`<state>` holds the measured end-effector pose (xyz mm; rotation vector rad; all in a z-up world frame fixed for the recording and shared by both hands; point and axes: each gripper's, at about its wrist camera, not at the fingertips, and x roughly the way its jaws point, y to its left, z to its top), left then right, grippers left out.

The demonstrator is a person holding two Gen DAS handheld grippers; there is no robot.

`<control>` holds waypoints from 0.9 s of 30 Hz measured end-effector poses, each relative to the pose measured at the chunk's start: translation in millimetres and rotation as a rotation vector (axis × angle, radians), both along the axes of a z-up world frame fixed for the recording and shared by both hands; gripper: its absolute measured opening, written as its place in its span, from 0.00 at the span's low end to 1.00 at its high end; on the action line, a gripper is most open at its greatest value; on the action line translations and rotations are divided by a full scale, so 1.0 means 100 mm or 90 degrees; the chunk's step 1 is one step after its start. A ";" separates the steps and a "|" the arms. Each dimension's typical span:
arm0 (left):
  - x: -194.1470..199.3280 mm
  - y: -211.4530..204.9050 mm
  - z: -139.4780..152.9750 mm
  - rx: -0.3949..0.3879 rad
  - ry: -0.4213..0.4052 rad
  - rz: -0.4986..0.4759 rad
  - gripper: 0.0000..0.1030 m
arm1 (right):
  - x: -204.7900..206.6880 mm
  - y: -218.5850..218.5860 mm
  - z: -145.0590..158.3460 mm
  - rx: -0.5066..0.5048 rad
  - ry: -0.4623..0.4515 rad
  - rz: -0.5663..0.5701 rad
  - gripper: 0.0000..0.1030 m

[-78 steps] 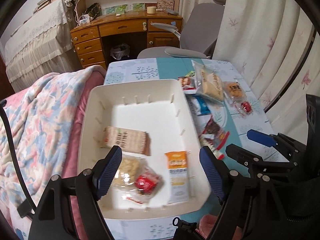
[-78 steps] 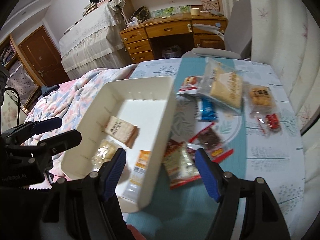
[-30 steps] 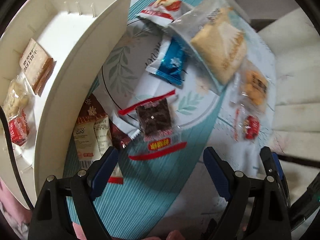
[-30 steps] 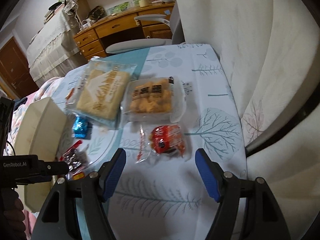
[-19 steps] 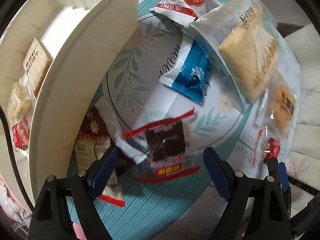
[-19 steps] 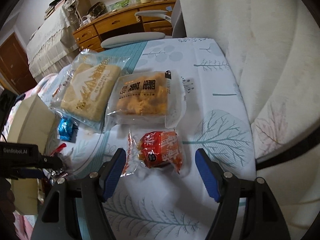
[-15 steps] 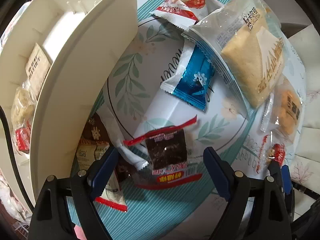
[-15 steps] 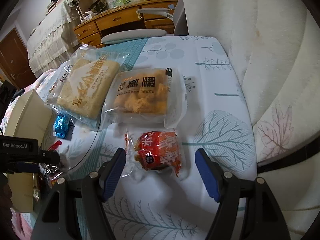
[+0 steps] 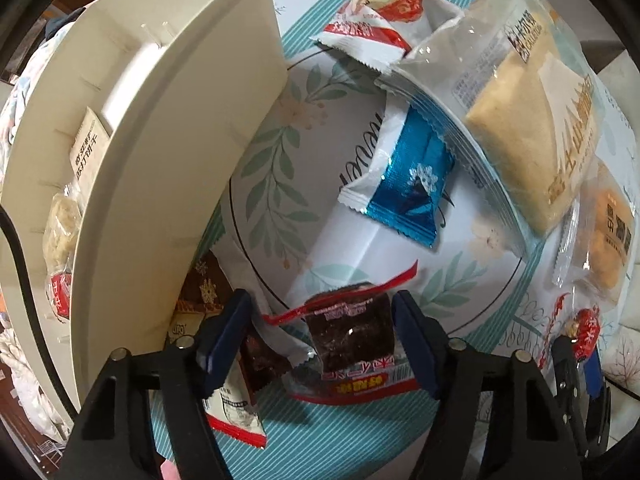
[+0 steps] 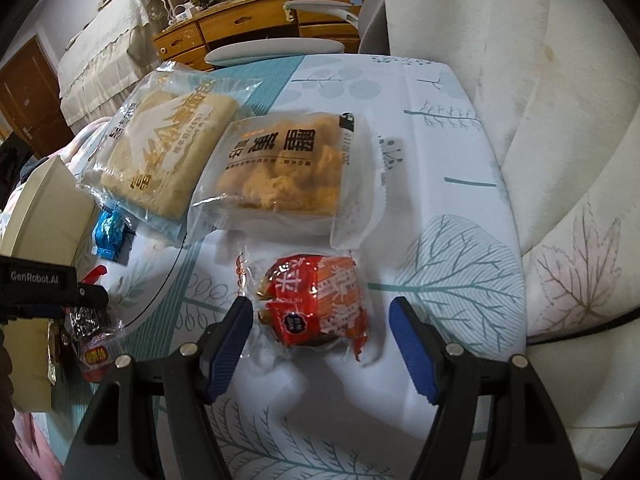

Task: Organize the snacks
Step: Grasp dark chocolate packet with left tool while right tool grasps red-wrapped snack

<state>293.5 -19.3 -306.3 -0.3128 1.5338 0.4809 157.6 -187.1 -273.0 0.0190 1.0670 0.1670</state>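
Observation:
My left gripper [image 9: 322, 344] is open, its fingers on either side of a dark brownie pack with red trim [image 9: 348, 334] lying on the table. A white tray [image 9: 168, 128] stands just left and holds several snacks. My right gripper [image 10: 320, 344] is open around a red snack pack [image 10: 316, 306] on the tablecloth. The left gripper body shows at the left of the right wrist view [image 10: 40, 284].
A blue foil pack [image 9: 408, 196], a red-and-white pack [image 9: 372, 12], a large clear cake pack [image 10: 160, 152] and an orange pastry pack [image 10: 284, 164] lie on the table. A brown-and-white wafer pack [image 9: 216, 372] lies beside the tray. A curtain [image 10: 560, 120] hangs right; chair and desk stand behind.
Both grippers have moved down and forward from the tray. The left one now straddles the brownie pack, the right one the red pack. Both stay open.

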 end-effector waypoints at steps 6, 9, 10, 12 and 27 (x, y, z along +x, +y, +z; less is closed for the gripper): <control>0.03 0.09 0.03 -0.009 -0.006 -0.001 0.60 | -0.01 0.04 0.01 -0.005 0.005 0.014 0.55; -0.02 0.12 0.10 -0.012 -0.003 -0.009 0.57 | -0.03 0.05 0.02 -0.006 0.013 0.019 0.55; -0.02 0.11 0.10 -0.014 -0.001 -0.013 0.56 | -0.03 0.05 0.02 -0.008 0.017 0.019 0.55; -0.07 0.11 0.13 -0.020 -0.001 -0.015 0.56 | -0.04 0.07 0.03 -0.017 0.030 0.019 0.55; -0.32 0.03 0.34 -0.066 -0.005 -0.043 0.53 | -0.33 0.01 0.16 0.020 0.104 -0.020 0.54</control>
